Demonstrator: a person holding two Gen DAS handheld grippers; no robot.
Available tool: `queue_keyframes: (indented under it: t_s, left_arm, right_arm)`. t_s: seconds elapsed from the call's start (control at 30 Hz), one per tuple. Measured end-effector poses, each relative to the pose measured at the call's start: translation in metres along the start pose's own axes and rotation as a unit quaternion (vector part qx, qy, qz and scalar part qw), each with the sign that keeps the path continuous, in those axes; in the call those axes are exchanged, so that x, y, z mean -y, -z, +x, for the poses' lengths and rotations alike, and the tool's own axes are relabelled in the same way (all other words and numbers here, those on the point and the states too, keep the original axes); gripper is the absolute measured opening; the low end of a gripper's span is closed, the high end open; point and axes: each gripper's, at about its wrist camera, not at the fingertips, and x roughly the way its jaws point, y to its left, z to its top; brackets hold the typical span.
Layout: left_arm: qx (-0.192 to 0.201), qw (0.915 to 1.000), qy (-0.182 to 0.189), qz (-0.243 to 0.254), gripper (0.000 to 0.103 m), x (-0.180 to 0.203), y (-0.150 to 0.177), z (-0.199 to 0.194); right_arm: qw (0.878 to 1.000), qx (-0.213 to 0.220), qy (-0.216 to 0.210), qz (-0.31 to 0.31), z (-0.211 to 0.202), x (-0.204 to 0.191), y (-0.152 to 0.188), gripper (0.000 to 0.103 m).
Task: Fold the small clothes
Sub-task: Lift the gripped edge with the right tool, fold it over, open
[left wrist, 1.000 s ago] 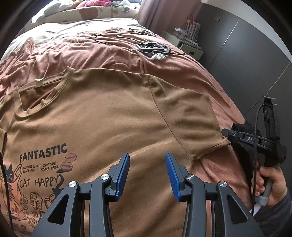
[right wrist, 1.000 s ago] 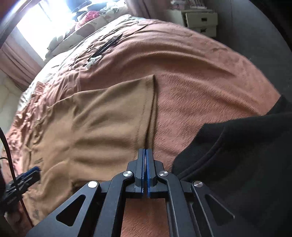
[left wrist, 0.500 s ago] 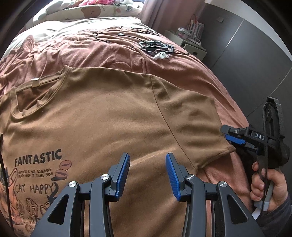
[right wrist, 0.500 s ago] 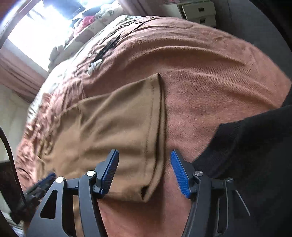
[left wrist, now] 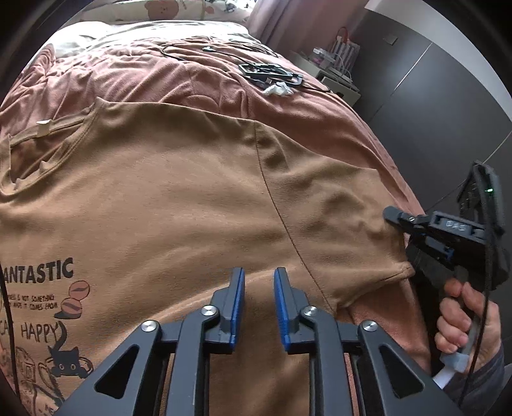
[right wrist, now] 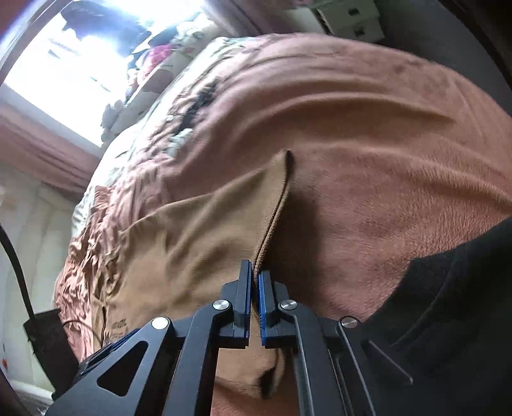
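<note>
In the right wrist view the right claw (right wrist: 254, 278) sits at lower centre, its blue pads pressed together on the hem of the T-shirt's sleeve (right wrist: 224, 224). The jaws have just been closing, and the brown cloth is pinched between them. From the pinch the sleeve edge rises as a raised fold toward the middle of the frame, lifted a little off the blanket (right wrist: 384, 179). A black garment (right wrist: 454, 304) fills the lower right corner. A bright window (right wrist: 80, 64) takes the upper left.

In the left wrist view the left claw (left wrist: 258, 288) stands at bottom centre, its pads a narrow gap apart. These jaws too have just been closing; the tips hang over the shirt's side, and whether any cloth is caught between them cannot be told. The T-shirt (left wrist: 176, 192) lies flat, front up, across most of the frame, neck (left wrist: 41, 137) at upper left, with its printed words and cat drawing (left wrist: 41, 307) at lower left. At the right edge the right claw shows from the side, nipping the sleeve's hem, with a hand (left wrist: 464, 320) around its grip below. Beyond the shirt, near the top of the frame, cables and black parts (left wrist: 268, 73) lie on the blanket, and a pillow (left wrist: 160, 9) lies along the top edge.
</note>
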Motion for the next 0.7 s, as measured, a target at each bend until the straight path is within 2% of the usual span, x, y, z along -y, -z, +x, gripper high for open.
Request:
queue_keyframes:
  t_s: [0.3,0.7]
  left_arm:
    - [0.005,0.9998,-0.001,-0.019,0.019,-0.015,-0.002,-0.021]
    - [0.013,0.9992,-0.026,-0.027,0.019,-0.046,-0.001,-0.067]
  right_arm:
    - [0.997,0.017,-0.036,-0.060,-0.024,-0.057,0.000,0.000]
    - [0.993,-0.001,-0.059,-0.101,-0.007,-0.106,0.002,0.000]
